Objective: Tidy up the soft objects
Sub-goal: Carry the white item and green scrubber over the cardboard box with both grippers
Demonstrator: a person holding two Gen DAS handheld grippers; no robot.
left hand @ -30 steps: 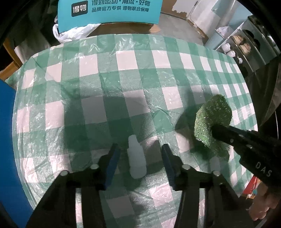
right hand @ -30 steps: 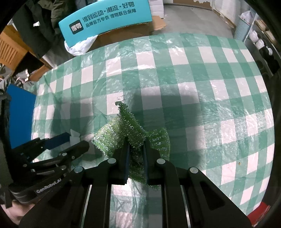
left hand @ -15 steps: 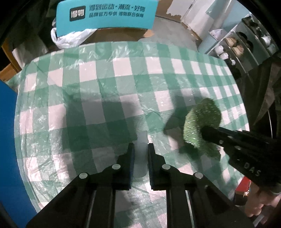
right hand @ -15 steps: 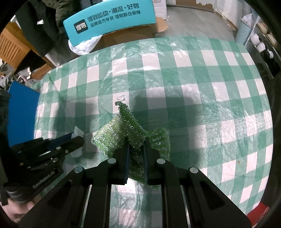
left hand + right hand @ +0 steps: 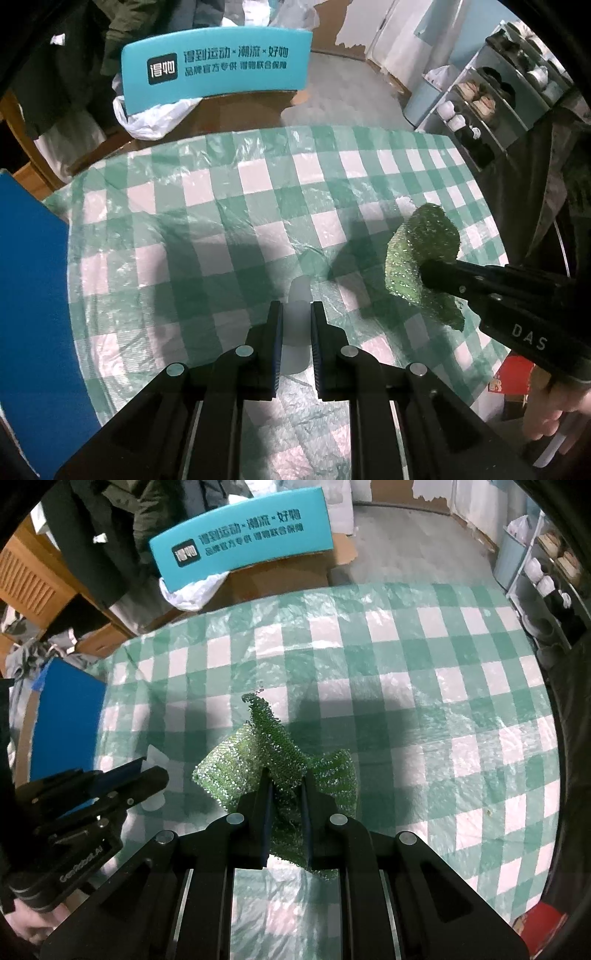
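Observation:
My left gripper [image 5: 296, 308] is shut on a small white soft piece [image 5: 300, 290], which it holds above the green-and-white checked tablecloth [image 5: 258, 206]. To its right, the right gripper [image 5: 425, 275] is shut on a crumpled green mesh scrubber [image 5: 421, 236], also held off the cloth. In the right wrist view the right gripper [image 5: 286, 775] pinches the green scrubber [image 5: 243, 764] at its middle, and the scrubber's ends flare out on both sides. The left gripper [image 5: 149, 773] shows at the lower left with the white piece [image 5: 155, 755] at its tip.
A teal chair back with white lettering [image 5: 218, 70] and a white plastic bag [image 5: 147, 118] stand beyond the table's far edge. A blue panel [image 5: 33, 295] borders the left side. A shelf with cups [image 5: 476, 103] is at the far right. A person's hand [image 5: 554, 417] holds the right gripper.
The left gripper's jaws closed on the white piece, then lifted it off the cloth. The right gripper rose too, still gripping the green scrubber.

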